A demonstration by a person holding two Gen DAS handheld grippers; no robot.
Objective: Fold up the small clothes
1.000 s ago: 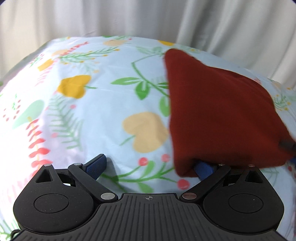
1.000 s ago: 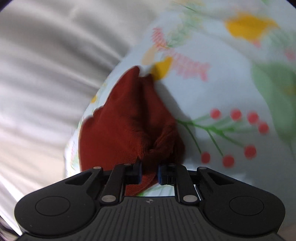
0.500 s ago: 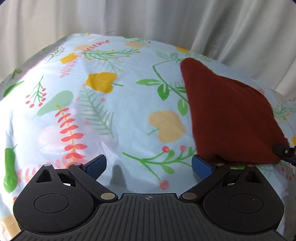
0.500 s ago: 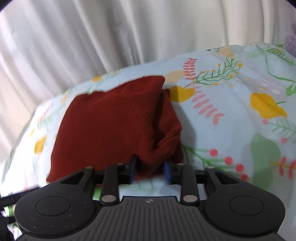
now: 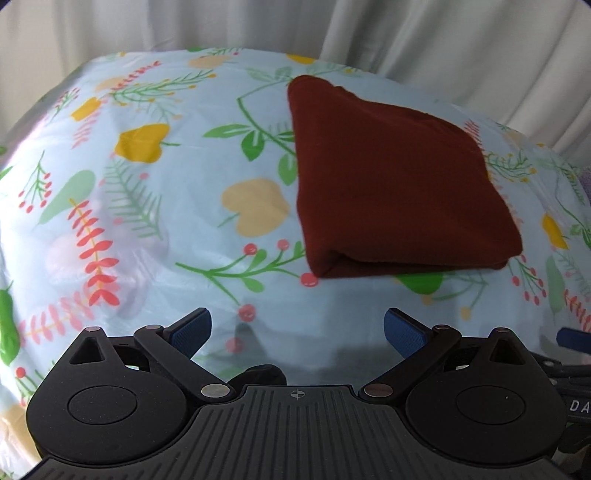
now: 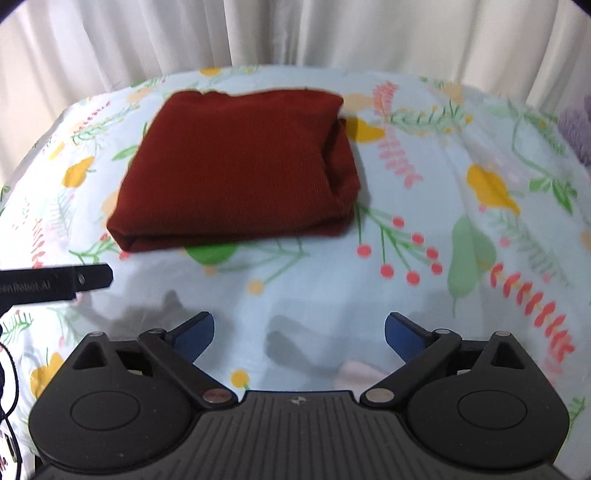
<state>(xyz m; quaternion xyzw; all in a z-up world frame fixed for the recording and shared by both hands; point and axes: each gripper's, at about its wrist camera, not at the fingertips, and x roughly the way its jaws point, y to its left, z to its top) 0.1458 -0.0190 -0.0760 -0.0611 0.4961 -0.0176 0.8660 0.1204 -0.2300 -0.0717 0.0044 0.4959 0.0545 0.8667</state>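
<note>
The rust-red garment (image 6: 236, 173) lies folded into a compact, layered rectangle on the floral-covered bench (image 6: 424, 302), toward its far side, so I judge this fold finished. My left gripper (image 5: 297, 328) and right gripper (image 6: 299, 330) both hang wide and empty, just short of the garment's near edge and apart from it. The next move calls for squaring its bulging right side or fetching another piece; a purple item (image 6: 576, 127) peeks in at the far right. Open cloth surrounds the garment on the near and left sides; the curtain (image 6: 295, 33) hangs close behind the bench.
</note>
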